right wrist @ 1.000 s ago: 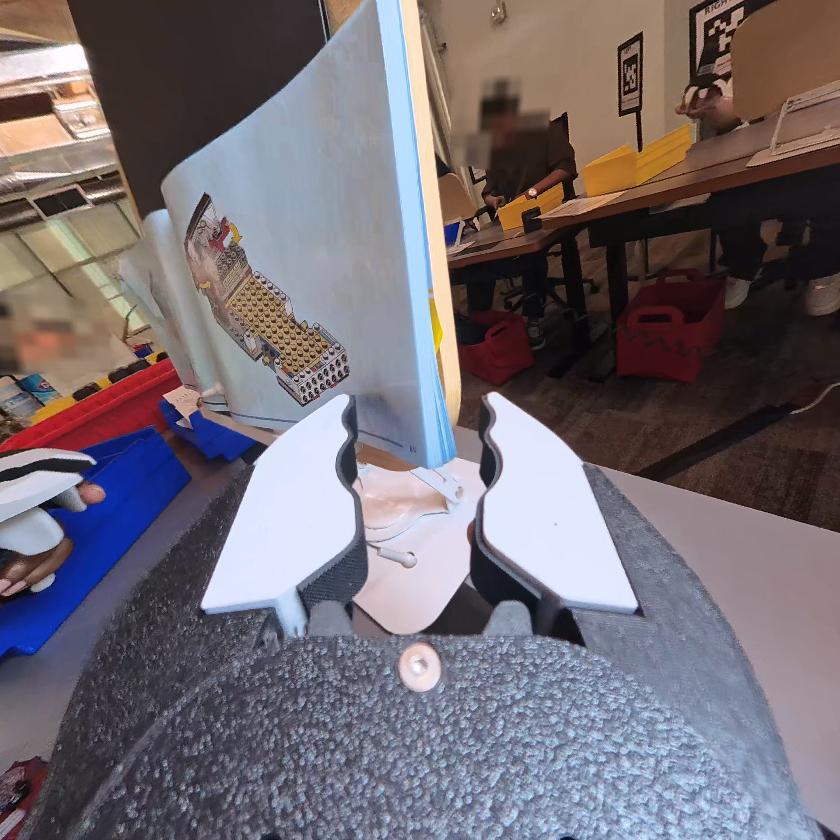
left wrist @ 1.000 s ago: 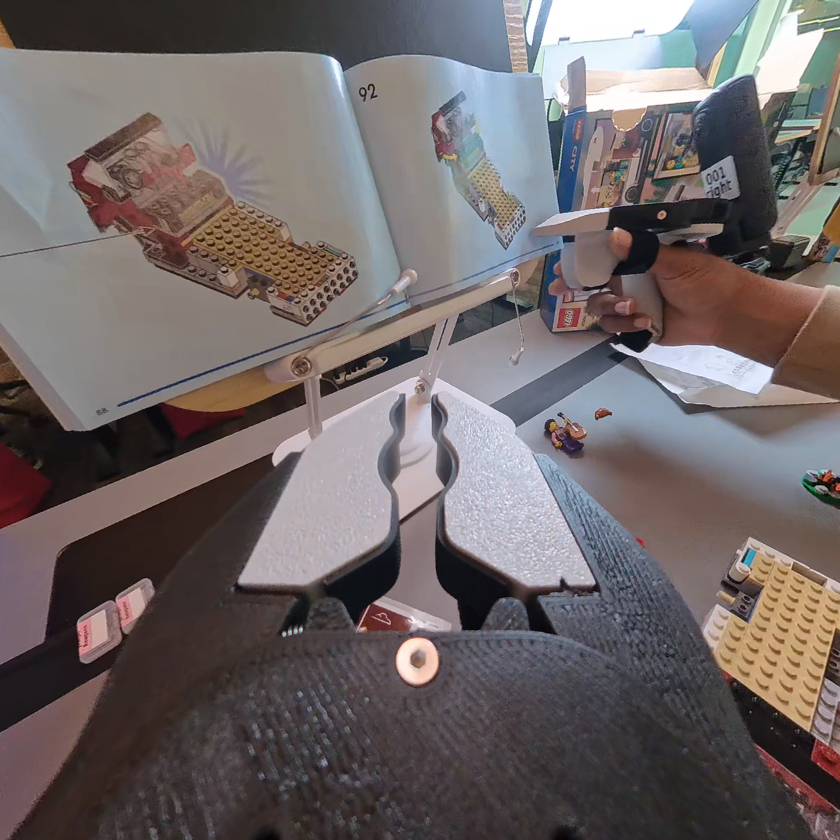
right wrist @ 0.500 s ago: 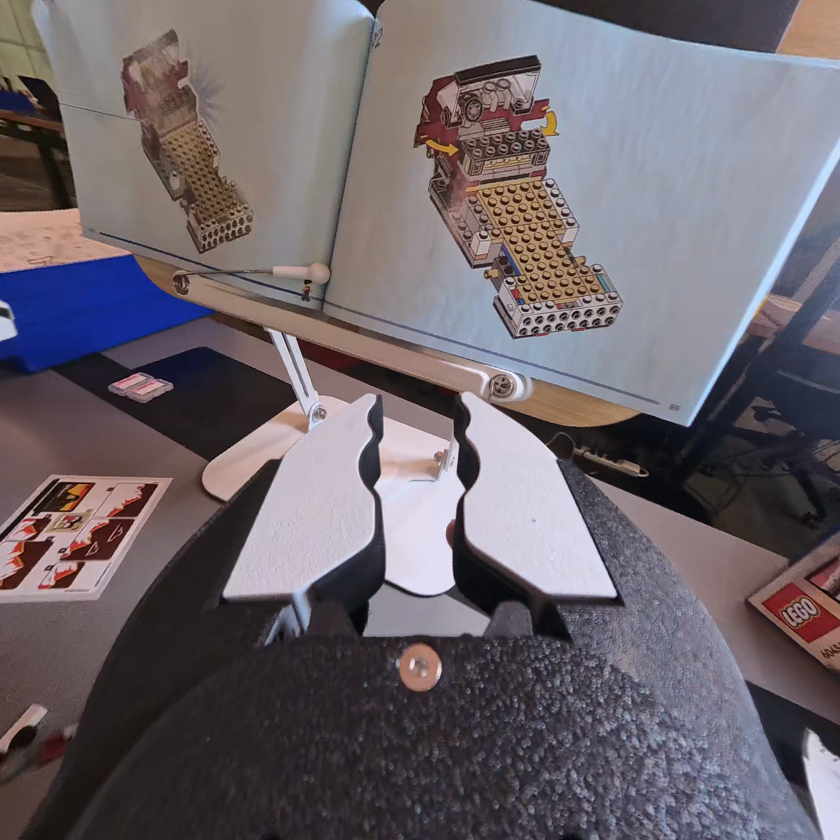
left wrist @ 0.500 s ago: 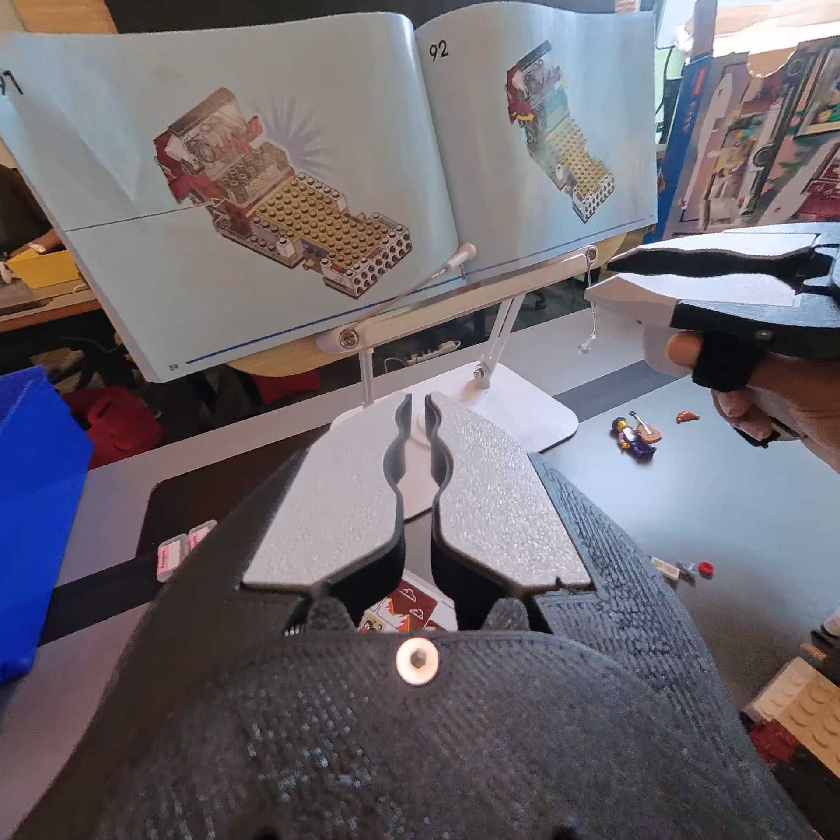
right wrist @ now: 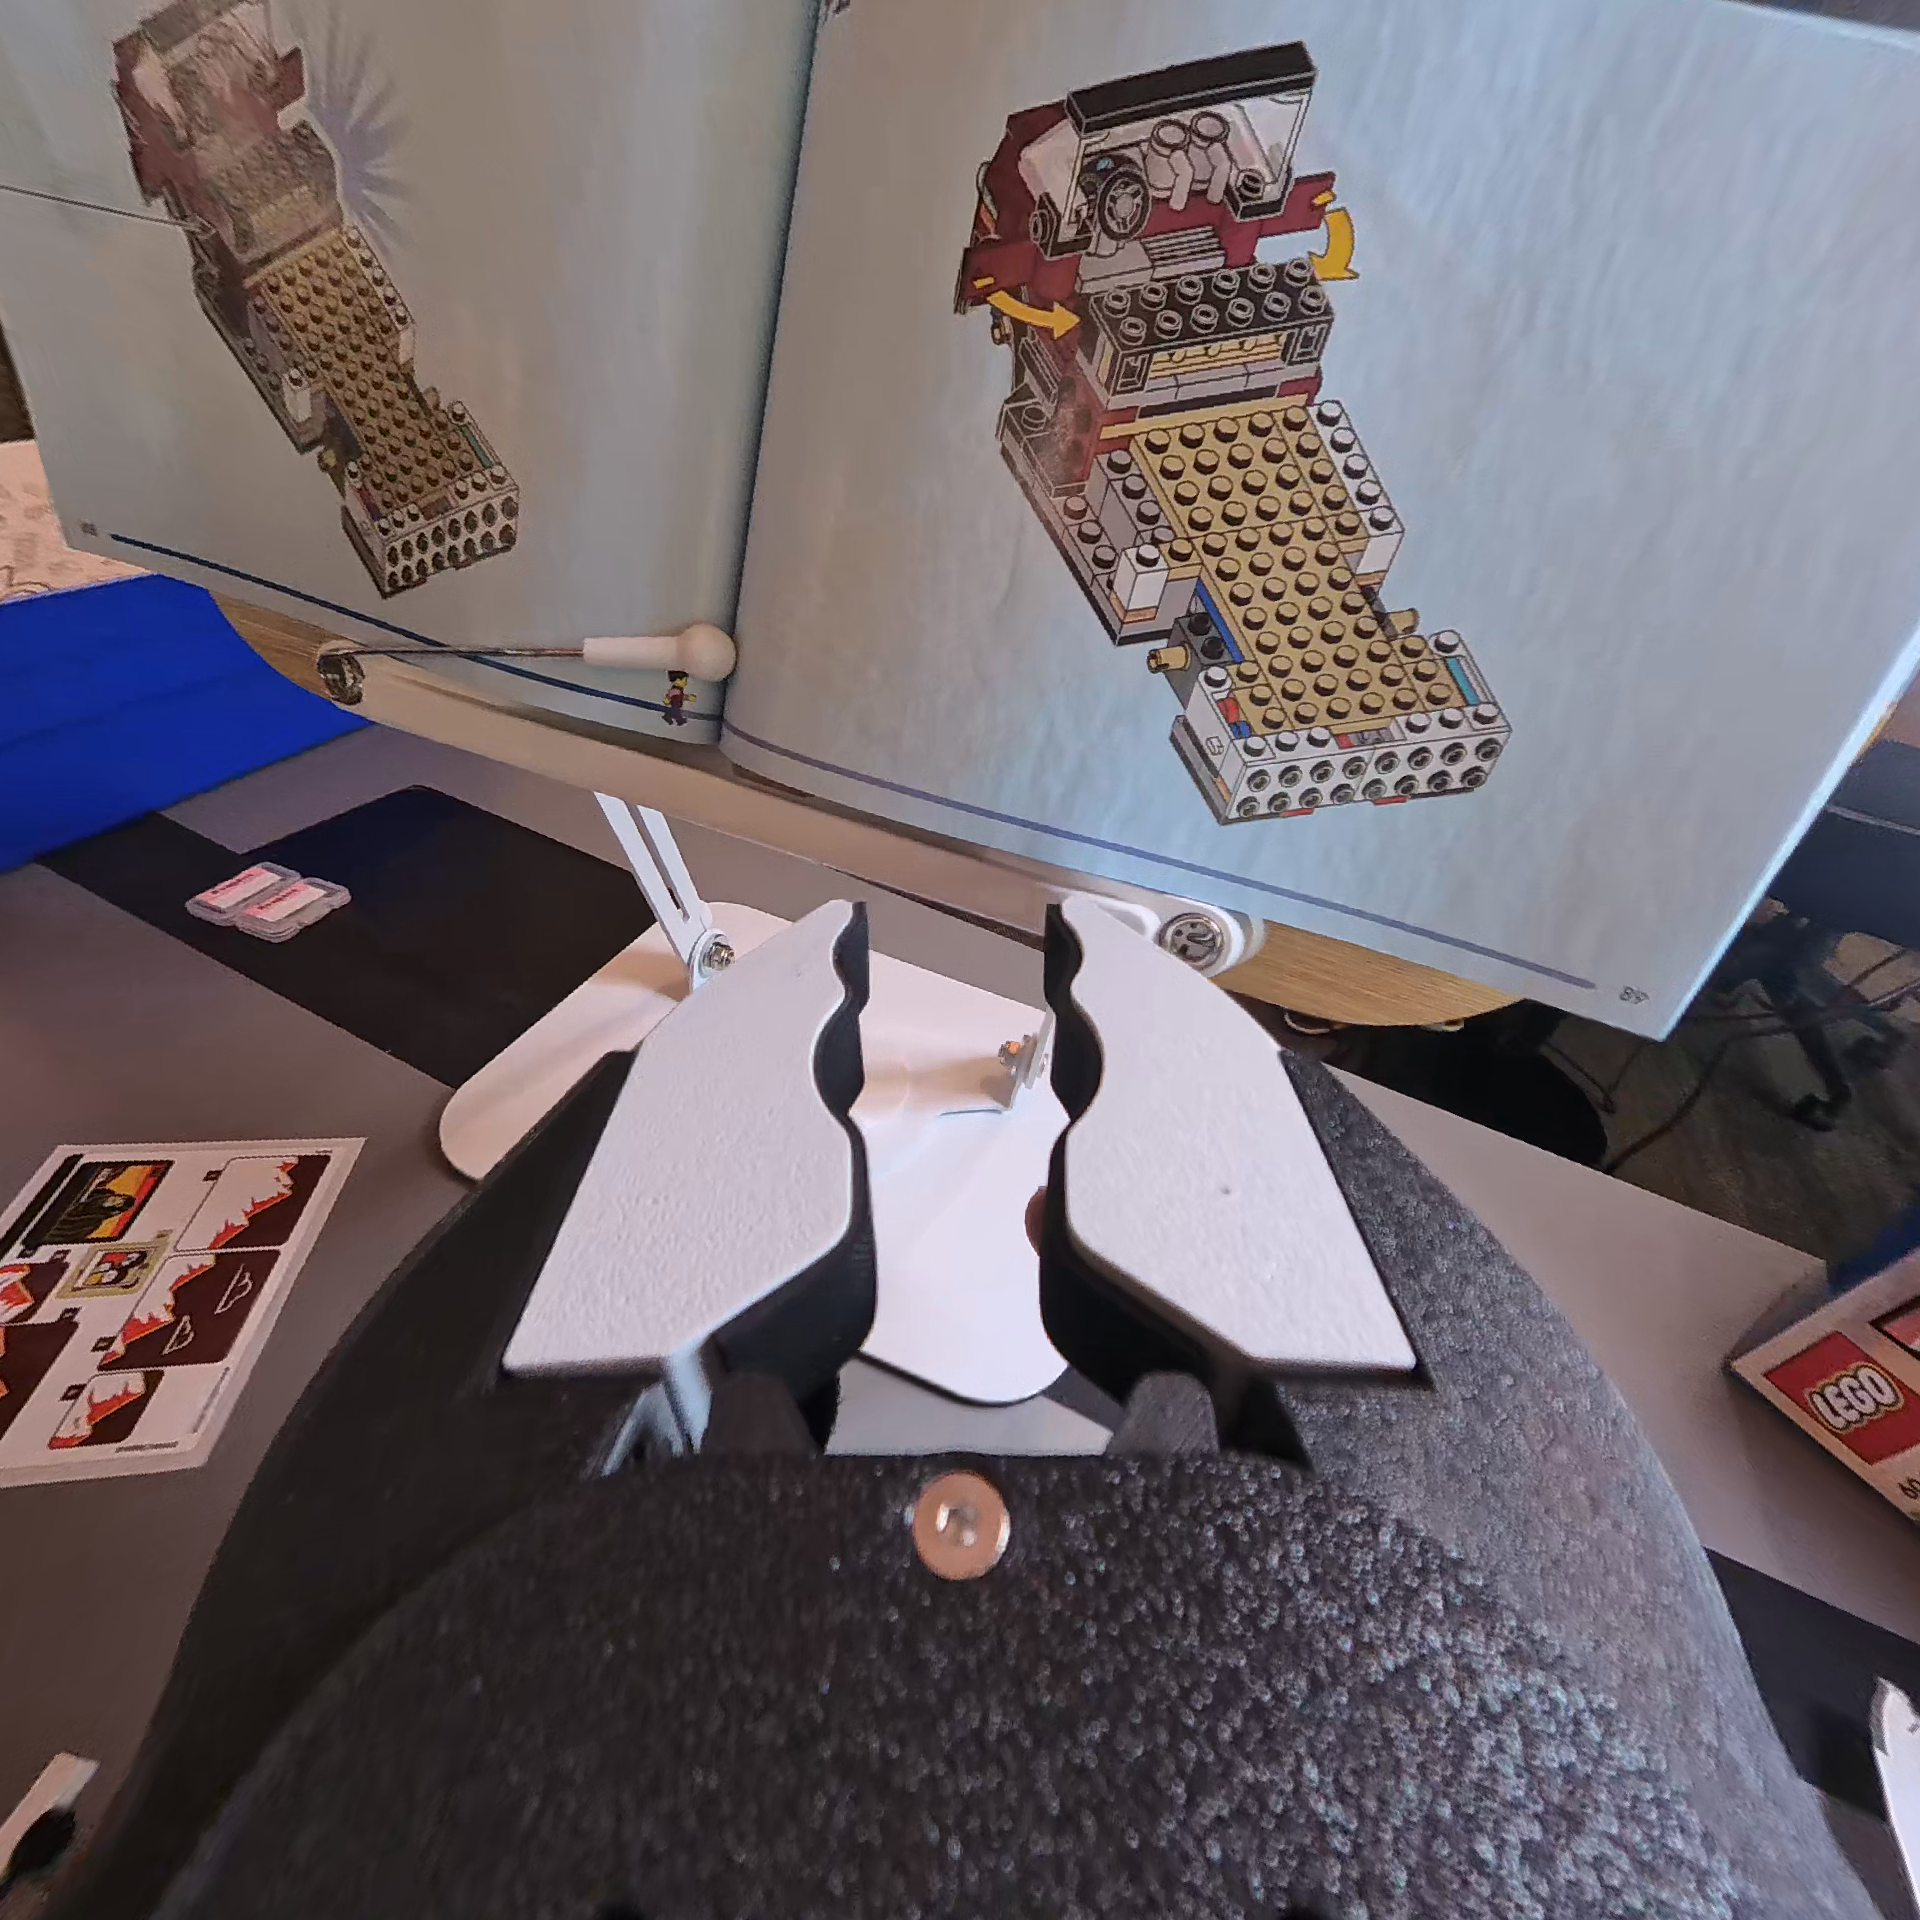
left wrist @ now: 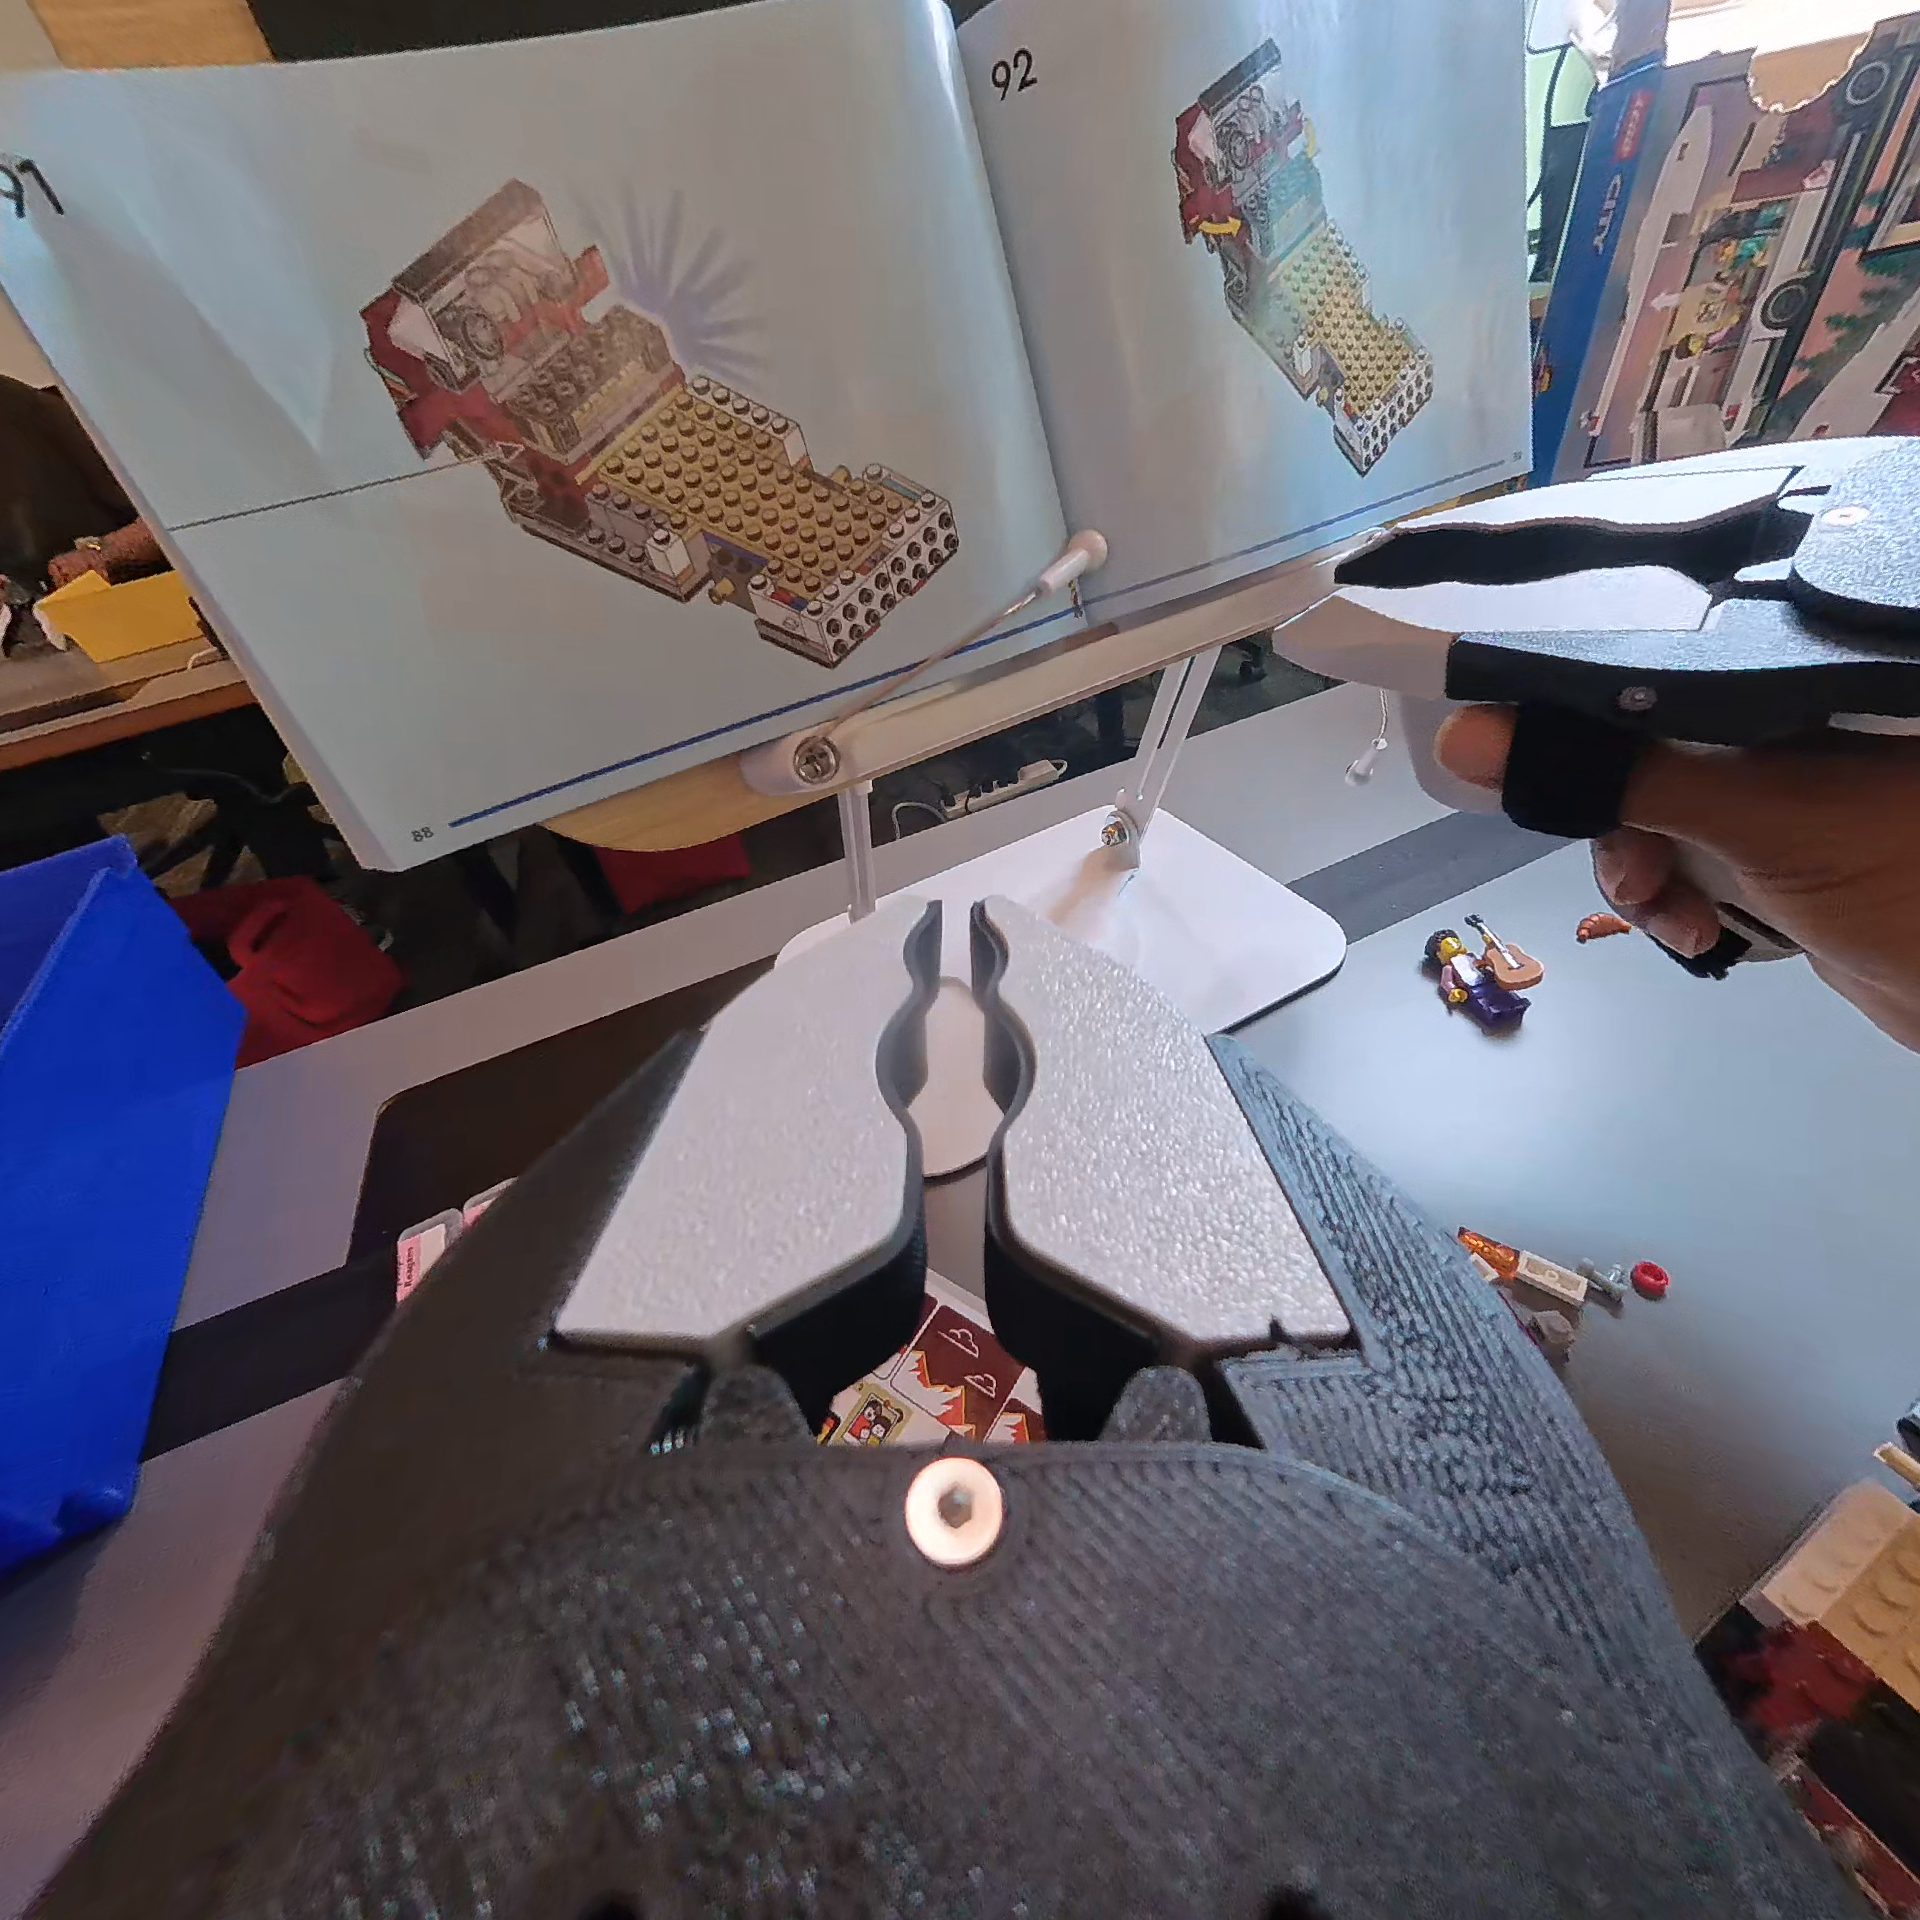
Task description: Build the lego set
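1. While both tools point at the open instruction booklet (left wrist: pixel 623 312), neither one holds anything.
2. Left tongs (left wrist: pixel 956 914): nearly together, w/ only a thin slit between the wavy pads. Nothing is in the slit. They hang over the front edge of the white stand base (left wrist: pixel 1226 935), apart from it.
3. Right tongs (right wrist: pixel 951 920): spread, w/ bare space between the pads. Only the stand base shows through the gap. Seen from the left wrist view, their tips sit just beside the right end of the stand's ledge (left wrist: pixel 1039 675), under the booklet's lower right corner. I can't tell if they touch it. A hand (left wrist: pixel 1766 914) grips the handle.
4. Booklet: propped upright on the stand and open at a two-page spread of brick-build drawings. A wire page arm (left wrist: pixel 1081 545) lies across the left page near the spine. The right page has no arm on it that I can see.
5. Around the bench (left wrist: pixel 1662 1143):
   - a minifigure w/ guitar (left wrist: pixel 1481 971) and a croissant piece (left wrist: pixel 1600 925), right of the base
   - a few loose small pieces (left wrist: pixel 1558 1273), nearer the camera
   - a part-built brick model (left wrist: pixel 1849 1600) at the right edge
   - a sticker sheet (right wrist: pixel 156 1299) lying flat, left of the base
   - two small clear cases (right wrist: pixel 270 899) on the dark strip
   - a blue bin (left wrist: pixel 94 1143) at far left
   - a printed toy box (left wrist: pixel 1714 260) standing behind the stand, right side
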